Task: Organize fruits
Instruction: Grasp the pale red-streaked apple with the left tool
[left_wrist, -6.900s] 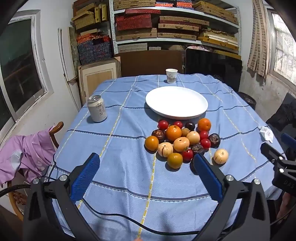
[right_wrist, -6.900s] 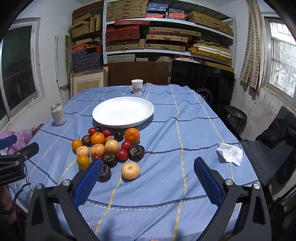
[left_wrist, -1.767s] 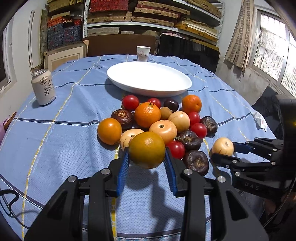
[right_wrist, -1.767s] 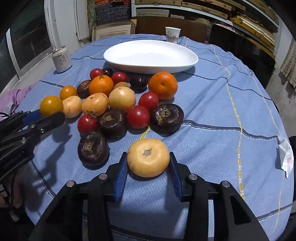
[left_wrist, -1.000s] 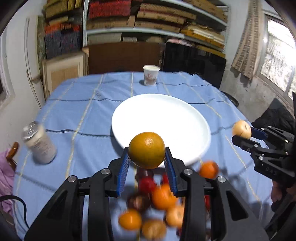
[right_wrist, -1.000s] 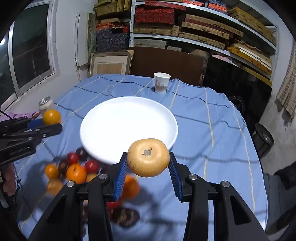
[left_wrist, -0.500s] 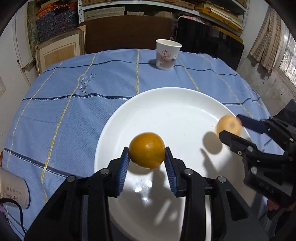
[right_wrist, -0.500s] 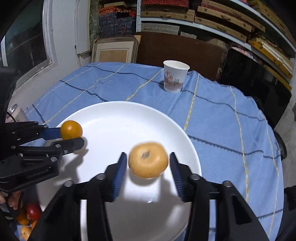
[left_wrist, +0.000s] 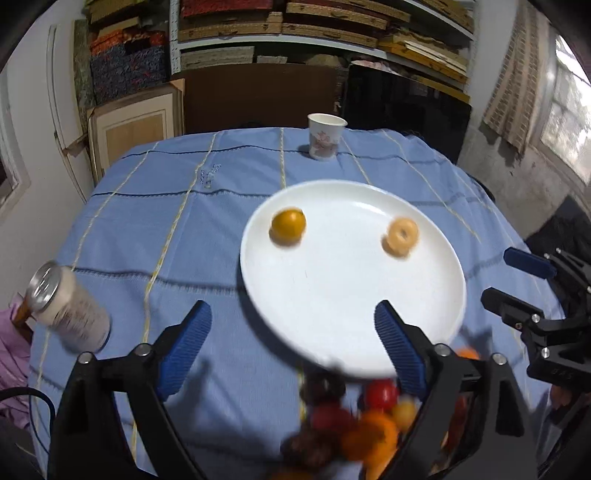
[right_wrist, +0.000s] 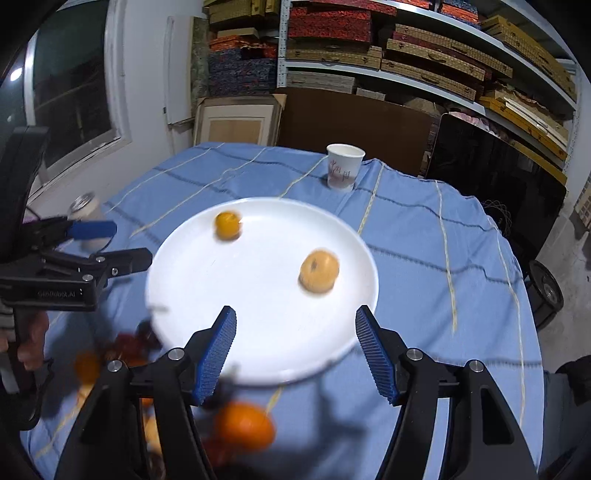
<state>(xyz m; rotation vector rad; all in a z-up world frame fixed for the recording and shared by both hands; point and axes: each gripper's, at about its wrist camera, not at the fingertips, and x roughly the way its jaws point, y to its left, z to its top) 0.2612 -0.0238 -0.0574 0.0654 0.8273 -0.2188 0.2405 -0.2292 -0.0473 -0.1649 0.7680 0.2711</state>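
A white plate (left_wrist: 332, 306) (right_wrist: 258, 325) lies on the blue tablecloth. A yellow-orange citrus (left_wrist: 288, 225) (right_wrist: 227, 225) rests on its far left part. A pale tan round fruit (left_wrist: 402, 236) (right_wrist: 319, 276) rests on its right part. My left gripper (left_wrist: 291, 343) is open and empty above the plate's near edge. My right gripper (right_wrist: 295, 350) is open and empty, also above the near edge. The loose pile of fruits (left_wrist: 354, 424) (right_wrist: 243, 424) lies blurred on the cloth just in front of the plate.
A paper cup (left_wrist: 326, 141) (right_wrist: 344, 167) stands behind the plate. A drink can (left_wrist: 68, 308) (right_wrist: 86, 210) stands at the left. The right gripper shows at the right edge of the left wrist view (left_wrist: 532, 291). Shelves and boxes stand behind the table.
Both grippers opened and let go of their fruits, which now lie on the plate. Both grippers pulled back and up from the plate.
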